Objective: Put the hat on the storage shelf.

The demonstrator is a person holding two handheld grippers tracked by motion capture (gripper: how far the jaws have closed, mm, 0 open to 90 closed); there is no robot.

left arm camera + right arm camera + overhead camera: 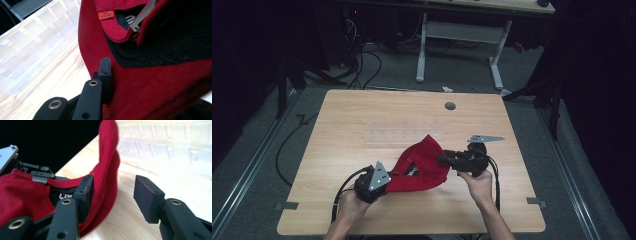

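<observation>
A red cap (422,165) with a black lining lies crumpled on the wooden table (362,115), slightly front of centre. My left gripper (390,178) is at the cap's near-left edge and shut on the red fabric (150,87); one black jaw shows against the cloth and the other is hidden behind it. My right gripper (443,160) is at the cap's right side and stands open. In the right gripper view its left jaw sits inside the cap against the lining, its right jaw is outside, and the cap's red wall (107,170) rises between them.
A clear plastic strip (404,134) lies flat on the table just beyond the cap. A small grey disc (450,106) sits near the far edge. Behind the table stand a white-legged desk (462,35) and cables on the floor (362,60).
</observation>
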